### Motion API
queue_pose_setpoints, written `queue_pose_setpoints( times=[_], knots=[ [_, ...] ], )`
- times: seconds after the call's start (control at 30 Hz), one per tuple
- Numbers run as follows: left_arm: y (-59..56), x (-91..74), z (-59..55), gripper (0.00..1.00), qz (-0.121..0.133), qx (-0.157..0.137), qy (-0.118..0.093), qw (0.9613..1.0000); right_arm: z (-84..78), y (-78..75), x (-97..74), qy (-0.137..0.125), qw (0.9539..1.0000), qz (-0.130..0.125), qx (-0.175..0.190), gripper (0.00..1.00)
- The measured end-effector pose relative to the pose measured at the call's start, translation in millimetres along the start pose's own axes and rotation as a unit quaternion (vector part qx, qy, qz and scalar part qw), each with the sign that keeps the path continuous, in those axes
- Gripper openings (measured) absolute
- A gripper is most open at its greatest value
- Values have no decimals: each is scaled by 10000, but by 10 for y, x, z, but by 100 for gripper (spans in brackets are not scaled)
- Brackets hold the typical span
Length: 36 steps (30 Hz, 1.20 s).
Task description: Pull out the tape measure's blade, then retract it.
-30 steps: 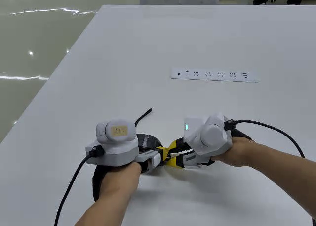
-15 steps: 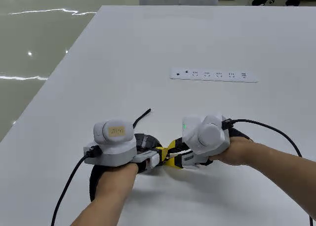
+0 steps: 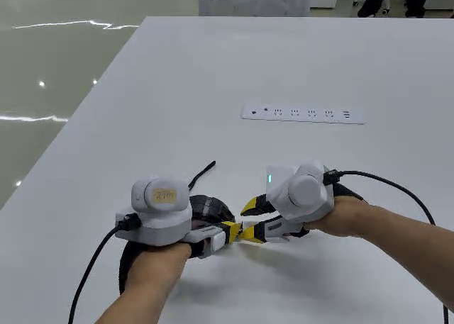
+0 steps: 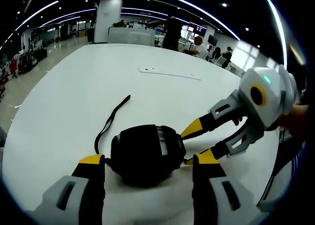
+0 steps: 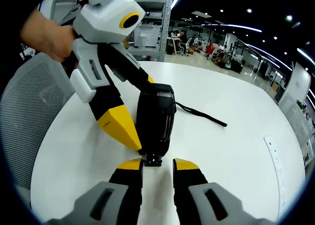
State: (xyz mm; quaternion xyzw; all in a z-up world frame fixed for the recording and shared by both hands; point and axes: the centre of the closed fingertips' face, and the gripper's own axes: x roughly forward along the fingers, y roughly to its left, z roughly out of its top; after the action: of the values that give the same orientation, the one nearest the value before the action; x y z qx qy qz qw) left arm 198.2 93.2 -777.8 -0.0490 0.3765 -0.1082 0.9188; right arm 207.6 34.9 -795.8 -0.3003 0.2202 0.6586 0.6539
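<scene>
While left tongs (image 4: 148, 160) clasp the tape measure (image 4: 142, 145), right gripper view reveals right tongs (image 5: 157, 164) parted at its hook (image 5: 152, 159).

One tape measure (image 4: 142, 153), one power strip (image 3: 303, 114), two grippers: left gripper (image 4: 148, 158), right gripper (image 5: 157, 164).

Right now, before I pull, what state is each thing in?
left gripper: shut on the tape measure.
right gripper: open, jaws astride the blade hook.
tape measure: blade retracted, hook at the mouth.
strap: lying loose.
power strip: nothing plugged in.
</scene>
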Motion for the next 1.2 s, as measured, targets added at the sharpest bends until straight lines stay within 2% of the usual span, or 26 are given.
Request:
queue_pose_setpoints(
  times=[0.3, 0.47, 0.57, 0.73, 0.9, 1.03, 1.2],
  knots=[
    [-81, -106, -30, 73, -266, 337, 62, 9991, -2, -5, -171, -36, 9996, -195, 225, 29],
    [-166, -176, -66, 76, -504, 604, 97, 9969, -29, 39, -283, -41, 9991, -284, 317, 32],
    [-162, -197, -78, 76, -602, 613, 115, 9962, -25, 74, -355, -66, 9986, -362, 370, 34],
    [-192, -267, -58, 79, -783, 868, 62, 9931, -54, 122, -445, -91, 9977, -490, 463, 38],
    [-164, -305, -100, 80, -878, 1095, 75, 9901, -23, 142, -583, -223, 9946, -739, 692, 43],
    [-189, -345, -107, 81, -948, 1285, 50, 9872, -84, 130, -657, -279, 9926, -875, 798, 47],
    [-165, -384, -99, 85, -1035, 1342, -22, 9855, -117, 163, -804, -379, 9882, -1096, 1005, 49]
  ],
)
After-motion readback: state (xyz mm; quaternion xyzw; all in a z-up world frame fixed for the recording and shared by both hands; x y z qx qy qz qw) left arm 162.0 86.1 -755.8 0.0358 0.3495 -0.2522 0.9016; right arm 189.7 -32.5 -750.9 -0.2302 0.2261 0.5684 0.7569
